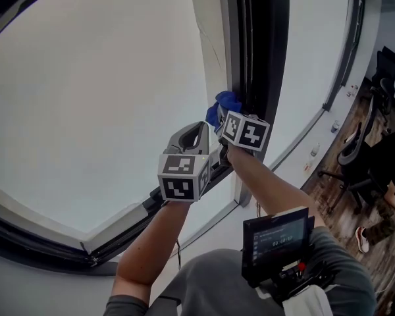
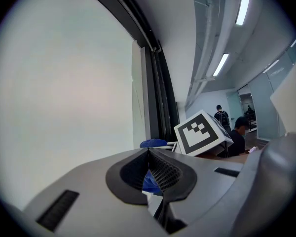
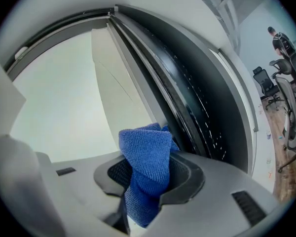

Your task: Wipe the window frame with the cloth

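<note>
Office room, wood floor point(image 1: 342, 209) at right with office chairs point(image 1: 355, 153), ceiling strip lights point(image 2: 244, 4) and a few people far back in the left gripper view. Big window, pale blank pane point(image 1: 99, 97), dark window frame point(image 1: 260, 58) running up as a vertical post, and a lower rail point(image 1: 118, 226) along the pane's bottom edge.

Right gripper point(image 3: 148, 181): jaws closed on the blue cloth point(image 3: 145, 167), which is bunched and sticks out past the tips. Head view shows the cloth point(image 1: 225, 104) against the pane-side edge of the vertical post, above the corner where post meets lower rail. Actual contact is hard to confirm from here; it looks touching or just beside.

Left gripper point(image 2: 149, 152): jaw tips meet with nothing pinched between them; the blue in the gap looks like the cloth beyond. It hangs just beside the right gripper, below and to its left, off the frame.

Judgement: the wipe on the vertical post is under way.

Risks:
- The cloth is a loose wad with only a fold clamped, so dragging along the post's grooves could snag it and pull it out.
- Hard jaw tips could scrape the frame or tap the pane if the wad slides aside.
- The two grippers sit close, so their marker cubes could bump on a long stroke.
- The bunched cloth may skip the deep channel.
</note>
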The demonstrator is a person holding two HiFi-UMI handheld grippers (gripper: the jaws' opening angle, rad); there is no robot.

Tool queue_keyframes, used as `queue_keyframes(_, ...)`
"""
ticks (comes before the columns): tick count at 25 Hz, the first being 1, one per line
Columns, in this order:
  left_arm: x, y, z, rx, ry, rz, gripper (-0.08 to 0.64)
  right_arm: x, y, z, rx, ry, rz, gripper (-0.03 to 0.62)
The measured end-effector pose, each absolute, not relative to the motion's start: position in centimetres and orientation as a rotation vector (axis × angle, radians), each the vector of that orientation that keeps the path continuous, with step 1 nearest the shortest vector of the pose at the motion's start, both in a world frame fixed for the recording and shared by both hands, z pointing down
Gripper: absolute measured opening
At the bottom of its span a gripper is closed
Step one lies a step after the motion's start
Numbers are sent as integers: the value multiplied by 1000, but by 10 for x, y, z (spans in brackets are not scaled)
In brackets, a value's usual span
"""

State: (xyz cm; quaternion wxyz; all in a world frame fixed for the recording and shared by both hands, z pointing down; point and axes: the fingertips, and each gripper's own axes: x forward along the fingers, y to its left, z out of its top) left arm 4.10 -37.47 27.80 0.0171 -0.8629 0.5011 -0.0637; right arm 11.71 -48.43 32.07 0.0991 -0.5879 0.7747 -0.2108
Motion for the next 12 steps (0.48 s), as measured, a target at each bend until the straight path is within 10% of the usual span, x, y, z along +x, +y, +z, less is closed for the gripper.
queue_keyframes(12,61,-370,198,-2673,1460,-58,11,120,-477,218,-1596,2329,-471,133)
